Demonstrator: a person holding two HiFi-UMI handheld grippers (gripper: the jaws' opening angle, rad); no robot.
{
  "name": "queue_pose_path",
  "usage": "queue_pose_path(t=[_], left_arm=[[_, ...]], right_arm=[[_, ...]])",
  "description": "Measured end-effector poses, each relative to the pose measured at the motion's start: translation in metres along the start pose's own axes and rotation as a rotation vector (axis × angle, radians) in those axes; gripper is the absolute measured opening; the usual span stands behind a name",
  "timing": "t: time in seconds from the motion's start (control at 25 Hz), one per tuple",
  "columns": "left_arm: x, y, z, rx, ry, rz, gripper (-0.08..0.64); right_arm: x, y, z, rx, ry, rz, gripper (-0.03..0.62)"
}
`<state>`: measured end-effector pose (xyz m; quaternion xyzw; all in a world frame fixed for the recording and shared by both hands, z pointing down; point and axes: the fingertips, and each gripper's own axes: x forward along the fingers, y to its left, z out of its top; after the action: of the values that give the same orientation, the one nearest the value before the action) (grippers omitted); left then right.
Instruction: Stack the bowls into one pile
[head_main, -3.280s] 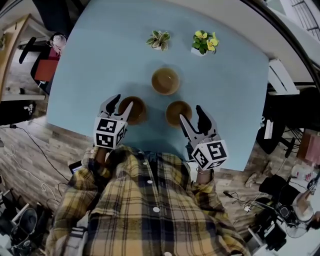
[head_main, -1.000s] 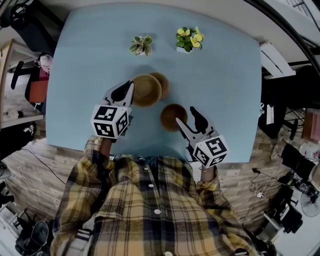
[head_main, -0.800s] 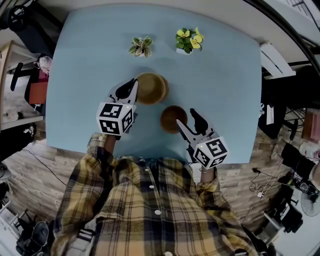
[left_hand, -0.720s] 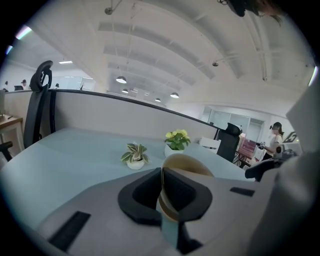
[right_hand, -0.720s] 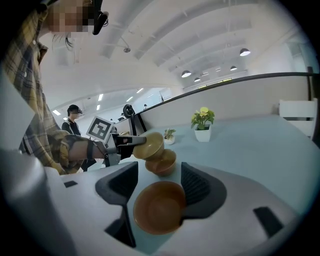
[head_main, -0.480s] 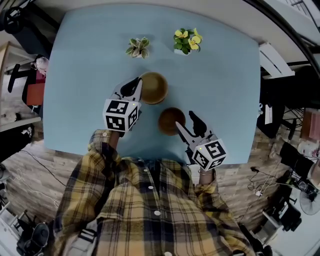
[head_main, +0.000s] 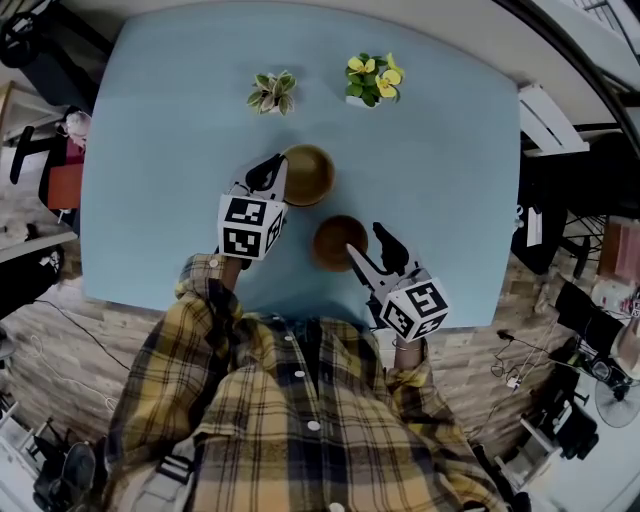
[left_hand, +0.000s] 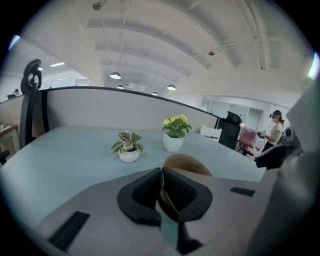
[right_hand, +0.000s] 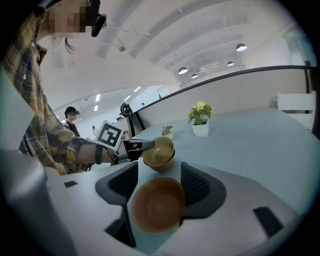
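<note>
I've lowered the left gripper (head_main: 271, 174) and its bowl (head_main: 310, 174) into the far bowl (right_hand: 162, 163), rim still pinched. A crooked release could tip it. The right gripper (head_main: 368, 246) is spread beside the third bowl (head_main: 336, 243).

Three round brown bowls, all upright and empty. Two nested as a stack (head_main: 308, 175) on the light-blue surface (head_main: 180, 150), about mid-width. Upper bowl (right_hand: 160, 146) paler inside, its rim on the person's side pinched between the fingers of the left gripper (left_hand: 161, 175). Third bowl (head_main: 338, 242) alone, flat on the surface, just beside the stack toward the near right, not touching it.
</note>
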<state>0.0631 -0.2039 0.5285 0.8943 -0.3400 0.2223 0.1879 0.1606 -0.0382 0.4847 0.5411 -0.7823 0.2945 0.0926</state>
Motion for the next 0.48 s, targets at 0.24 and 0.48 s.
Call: queue_pose_path(t=[0.24,0.48], left_arm=[[0.0009,-0.0005,-0.0019,0.022,0.000,0.000,0.067],[-0.0055,-0.0023,-0.0025,0.051,-0.005,-0.005,0.097]], right_arm=[[0.0039,0.0004,-0.0022,0.006,0.012,0.010,0.270],[0.0072,0.0047,-0.0032,-0.002,0.023,0.022,0.270]])
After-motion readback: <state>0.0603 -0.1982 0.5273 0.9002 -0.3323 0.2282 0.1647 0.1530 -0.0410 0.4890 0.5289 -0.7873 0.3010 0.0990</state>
